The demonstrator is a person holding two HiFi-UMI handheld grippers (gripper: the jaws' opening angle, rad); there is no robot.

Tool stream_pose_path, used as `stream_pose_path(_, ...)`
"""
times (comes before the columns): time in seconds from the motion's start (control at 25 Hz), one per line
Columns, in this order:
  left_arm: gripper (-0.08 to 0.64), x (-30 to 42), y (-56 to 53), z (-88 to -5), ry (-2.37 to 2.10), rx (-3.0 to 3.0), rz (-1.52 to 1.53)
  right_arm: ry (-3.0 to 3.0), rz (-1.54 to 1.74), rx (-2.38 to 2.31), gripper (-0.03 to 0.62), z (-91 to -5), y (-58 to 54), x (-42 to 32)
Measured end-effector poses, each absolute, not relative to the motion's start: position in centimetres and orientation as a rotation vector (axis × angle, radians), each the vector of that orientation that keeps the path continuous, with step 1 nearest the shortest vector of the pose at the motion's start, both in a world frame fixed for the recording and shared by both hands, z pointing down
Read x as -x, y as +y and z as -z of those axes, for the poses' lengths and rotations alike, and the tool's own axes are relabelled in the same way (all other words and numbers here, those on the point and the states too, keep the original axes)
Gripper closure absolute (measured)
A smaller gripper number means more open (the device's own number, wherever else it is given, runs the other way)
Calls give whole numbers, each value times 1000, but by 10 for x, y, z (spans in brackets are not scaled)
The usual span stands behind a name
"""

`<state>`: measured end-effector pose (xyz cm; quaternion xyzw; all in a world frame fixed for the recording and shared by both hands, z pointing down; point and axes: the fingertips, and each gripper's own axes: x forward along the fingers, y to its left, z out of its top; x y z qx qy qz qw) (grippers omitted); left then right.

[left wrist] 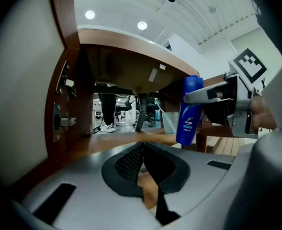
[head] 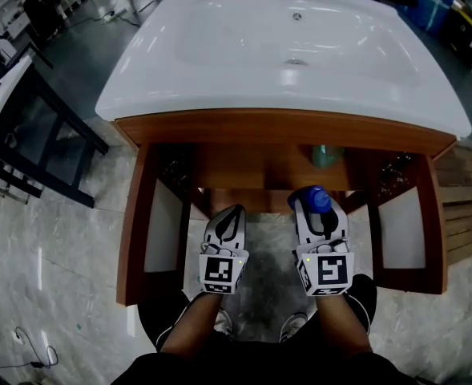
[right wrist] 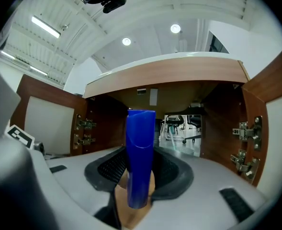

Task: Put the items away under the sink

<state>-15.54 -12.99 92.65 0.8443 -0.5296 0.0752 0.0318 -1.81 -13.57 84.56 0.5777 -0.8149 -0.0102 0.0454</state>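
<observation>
Head view looks steeply down on a white sink [head: 219,30] set on a brown wooden cabinet [head: 284,127], which stands on a pale marbled floor [head: 59,247]. Both cabinet doors are swung wide open, the left door [head: 133,239] and the right door [head: 434,223] flanking the open front. The person's legs and shoes [head: 223,323] show at the bottom edge, between the doors.

Both grippers reach level into that open front, side by side and a little apart. The left gripper [head: 234,212] has its jaws drawn together with nothing between them; in the left gripper view its dark pads [left wrist: 131,163] meet at their tips over the wooden shelf [left wrist: 112,140].

The right gripper [head: 316,208] is clamped on a blue bottle [head: 314,198], which stands upright between its pads in the right gripper view [right wrist: 141,152]. Seen from the left gripper view, the bottle [left wrist: 188,110] is gripped near its top and hangs at the front of the space under the sink, its base low by the shelf's front edge; whether it touches the wood I cannot tell.

Farther back on the shelf stands a clear greenish cup [left wrist: 169,122], just left of the bottle in that view and apart from it. Metal hinges [right wrist: 243,128] line the cabinet's side wall.
</observation>
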Motion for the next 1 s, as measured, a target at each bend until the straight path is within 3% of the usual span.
stream_pose_path(0.44, 538, 161, -124, -918, -1618, -2613, -225, -2496, 34, -1645, 430, -837, -228, 72)
stream_pose_path(1.0, 538, 167, -123, -915, -1617, -2621, -251, -2441, -67, -1622, 428, -851, -292, 89)
